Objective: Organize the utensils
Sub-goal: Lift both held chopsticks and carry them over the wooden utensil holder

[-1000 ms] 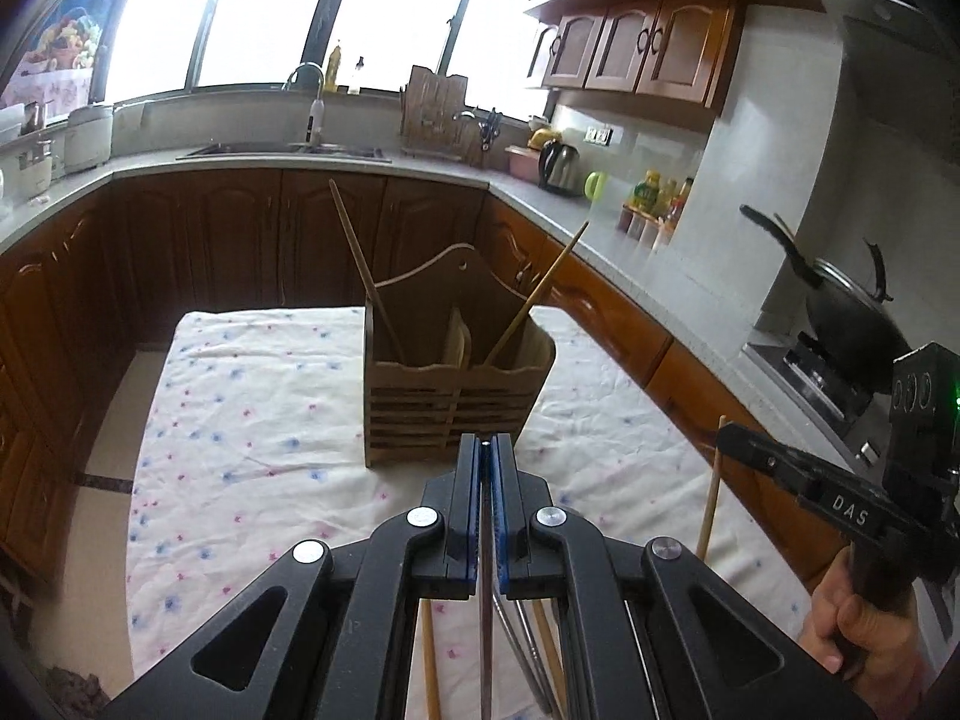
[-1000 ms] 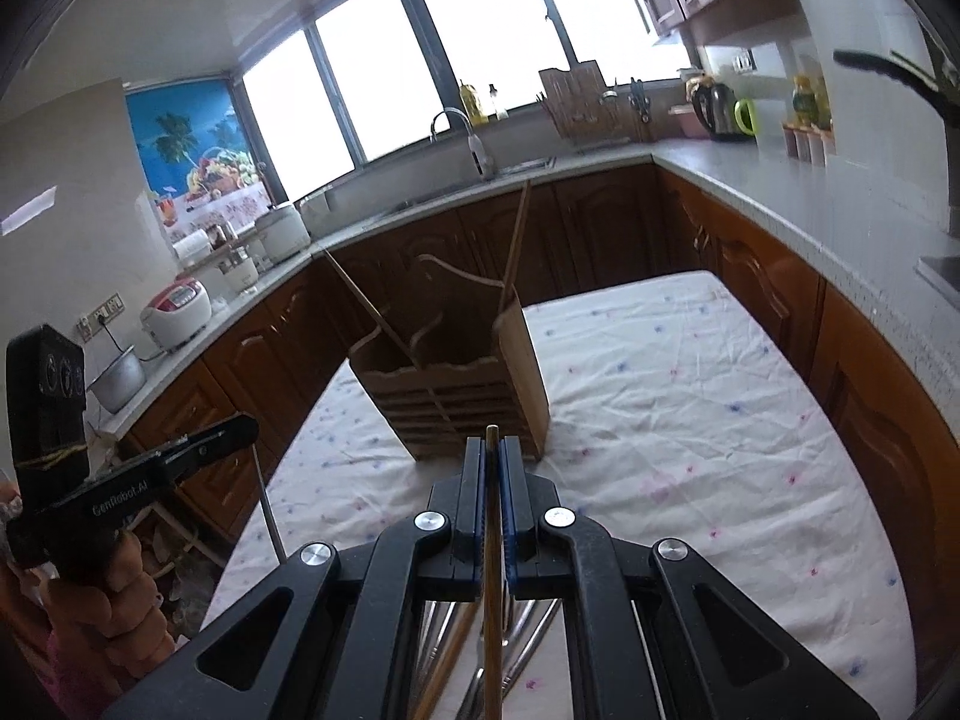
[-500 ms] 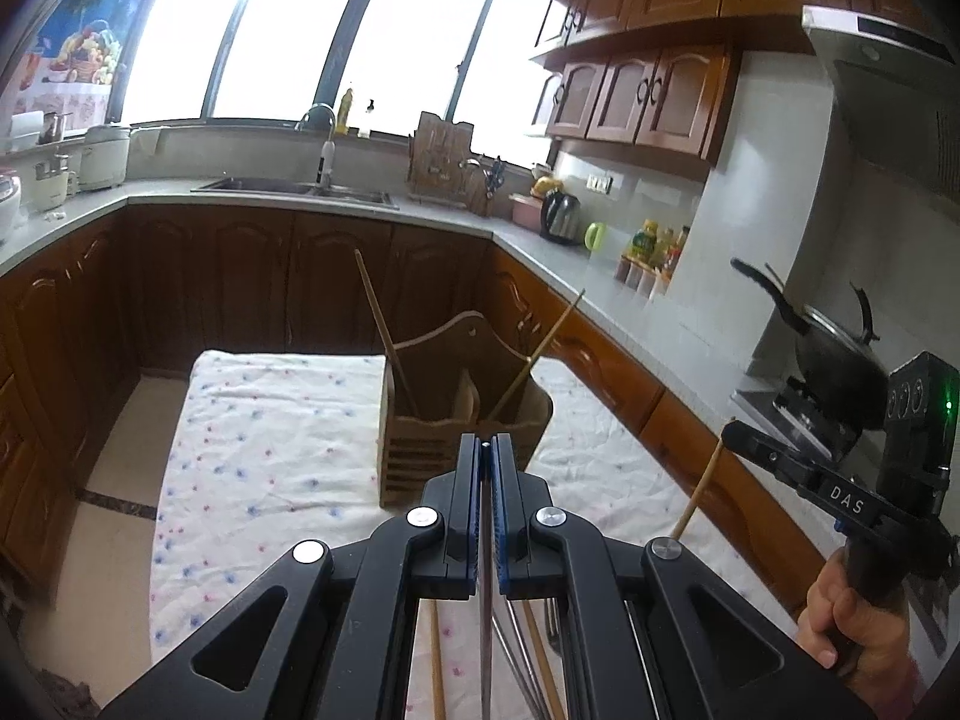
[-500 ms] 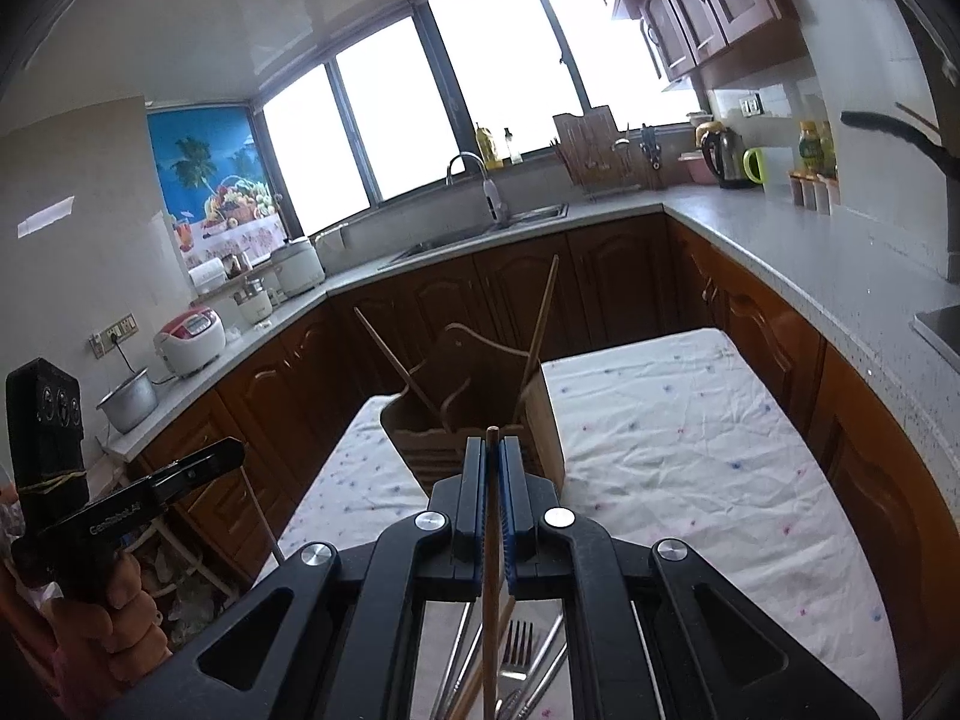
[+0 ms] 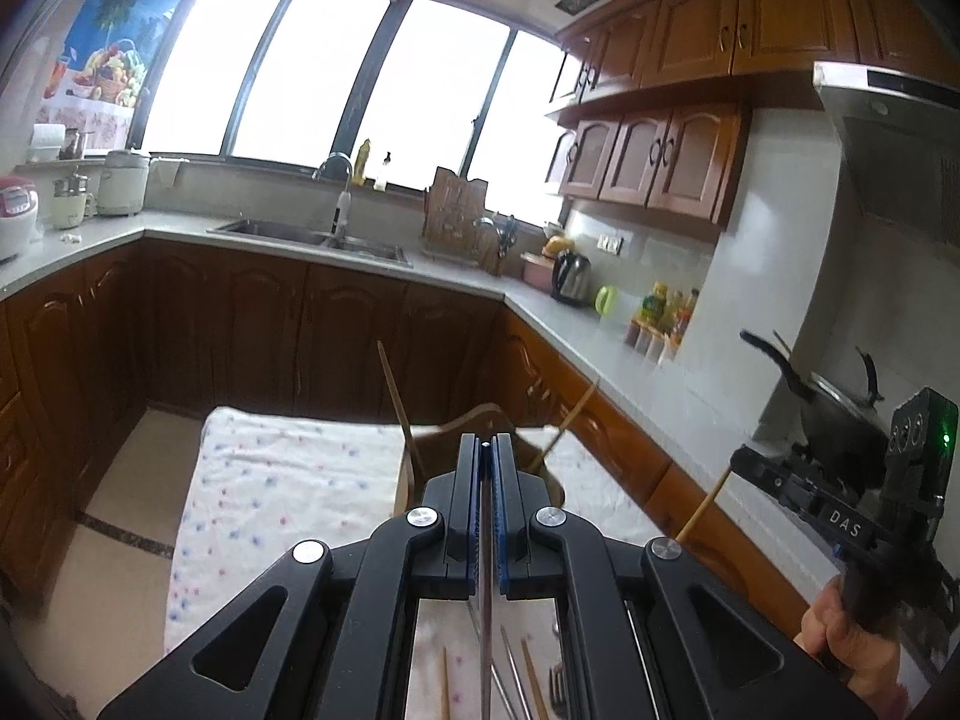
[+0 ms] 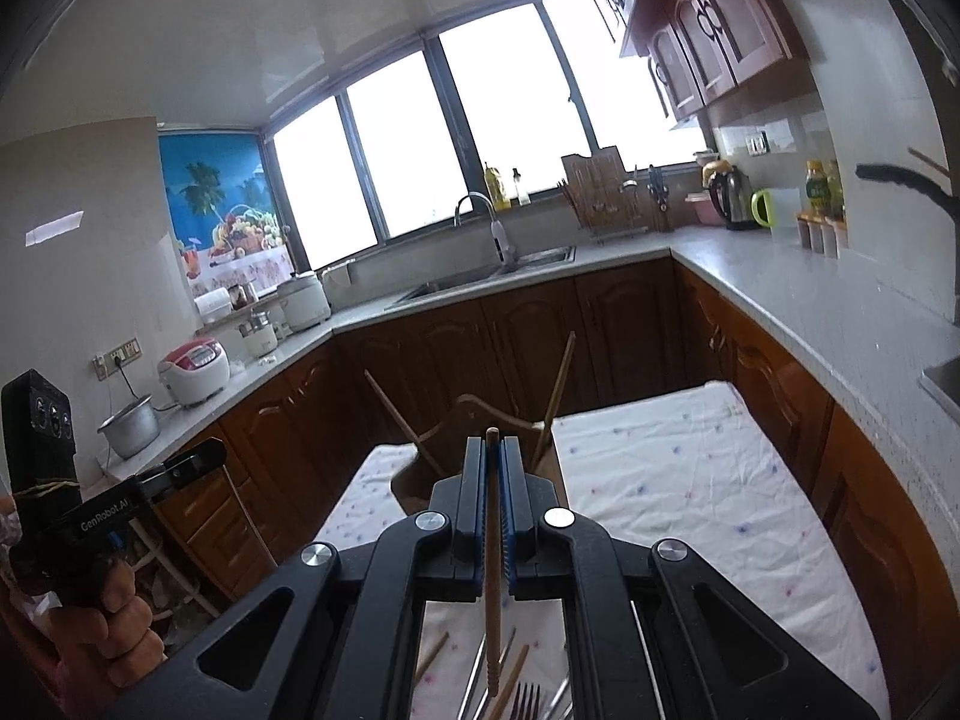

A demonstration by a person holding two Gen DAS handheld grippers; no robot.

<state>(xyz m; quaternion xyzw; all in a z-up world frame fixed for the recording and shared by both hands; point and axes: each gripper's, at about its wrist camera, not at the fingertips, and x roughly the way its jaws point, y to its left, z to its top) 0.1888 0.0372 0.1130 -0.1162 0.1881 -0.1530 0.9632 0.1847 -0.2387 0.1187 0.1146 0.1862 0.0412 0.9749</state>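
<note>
While both grippers hover level, left (image 5: 486,450) clamps metal utensil (image 5: 485,630), right (image 6: 493,450) chopstick (image 6: 492,564).

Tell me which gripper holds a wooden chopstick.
The right gripper: a wooden chopstick is clamped there. The left gripper pinches a thin metal utensil.

Left gripper (image 5: 487,450): raised above table level, fingers pointing forward, jaws closed on a thin metal utensil (image 5: 485,630) that hangs down between the pads.
Right gripper (image 6: 493,450): raised likewise, jaws closed on a wooden chopstick (image 6: 493,570), its tip level with the fingertips.
Left hand (image 6: 114,618): wrapped around its gripper's handle, at the left edge of the right wrist view.
Right hand (image 5: 852,636): gripping its handle, at the lower right of the left wrist view.
</note>
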